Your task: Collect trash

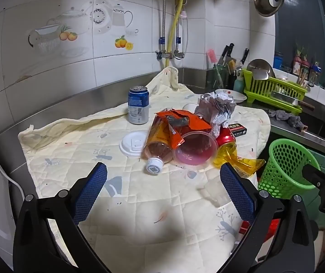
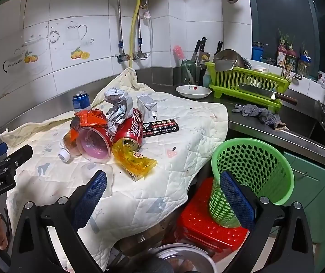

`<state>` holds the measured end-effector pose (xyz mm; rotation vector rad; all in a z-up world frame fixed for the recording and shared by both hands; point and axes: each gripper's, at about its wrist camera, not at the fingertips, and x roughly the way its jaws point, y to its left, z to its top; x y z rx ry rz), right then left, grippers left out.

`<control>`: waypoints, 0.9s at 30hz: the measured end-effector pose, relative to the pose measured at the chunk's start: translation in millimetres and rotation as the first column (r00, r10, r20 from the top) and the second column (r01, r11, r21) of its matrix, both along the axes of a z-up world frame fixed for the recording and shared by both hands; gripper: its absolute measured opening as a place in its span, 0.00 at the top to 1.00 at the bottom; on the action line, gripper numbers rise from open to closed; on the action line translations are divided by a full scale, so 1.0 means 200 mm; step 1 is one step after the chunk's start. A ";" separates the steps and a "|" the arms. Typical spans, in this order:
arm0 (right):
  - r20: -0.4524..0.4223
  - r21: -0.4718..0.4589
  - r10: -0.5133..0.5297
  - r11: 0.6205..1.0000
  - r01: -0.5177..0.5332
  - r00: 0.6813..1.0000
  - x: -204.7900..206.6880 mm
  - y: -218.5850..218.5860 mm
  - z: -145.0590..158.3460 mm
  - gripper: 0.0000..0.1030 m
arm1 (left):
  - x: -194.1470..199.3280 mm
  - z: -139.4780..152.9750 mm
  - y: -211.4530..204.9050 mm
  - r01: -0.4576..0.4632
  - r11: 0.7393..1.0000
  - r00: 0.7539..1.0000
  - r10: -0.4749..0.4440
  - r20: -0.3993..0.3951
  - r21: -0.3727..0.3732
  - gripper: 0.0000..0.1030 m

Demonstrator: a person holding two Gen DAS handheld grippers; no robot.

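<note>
A heap of trash lies on a cream quilted cloth [image 1: 76, 141]: a blue can [image 1: 138, 104] upright, a white lid [image 1: 132, 144], a tea bottle [image 1: 156, 145] on its side, an orange wrapper [image 1: 180, 118], a clear pink cup [image 1: 195, 149], a red cola can [image 2: 131, 129], a yellow wrapper [image 2: 135, 161], crumpled paper [image 2: 117, 107], a white carton [image 2: 146, 108] and a black box [image 2: 160, 126]. My left gripper [image 1: 162, 167] hangs open just short of the bottle's cap. My right gripper [image 2: 163, 174] is open over the cloth's edge, beside a green mesh basket [image 2: 253, 170].
The basket stands on a red perforated stool [image 2: 207, 216] below the counter's edge. A green dish rack [image 2: 246, 79], a cleaver, a white bowl [image 2: 193, 91] and a grey rag [image 2: 258, 113] sit on the steel counter to the right. A tiled wall is behind.
</note>
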<state>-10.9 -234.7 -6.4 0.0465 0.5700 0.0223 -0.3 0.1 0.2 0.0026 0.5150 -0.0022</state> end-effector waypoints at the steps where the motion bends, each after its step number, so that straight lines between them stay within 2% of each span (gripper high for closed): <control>1: 0.002 0.000 -0.002 1.000 0.002 1.000 0.00 0.00 0.00 0.06 | 0.00 0.00 0.00 -0.001 1.000 1.000 0.001 0.002 -0.002 0.05; 27: 0.007 0.008 -0.005 1.000 0.005 1.000 -0.01 -0.03 -0.01 0.06 | -0.01 0.00 0.02 -0.023 1.000 1.000 0.024 0.013 -0.016 0.05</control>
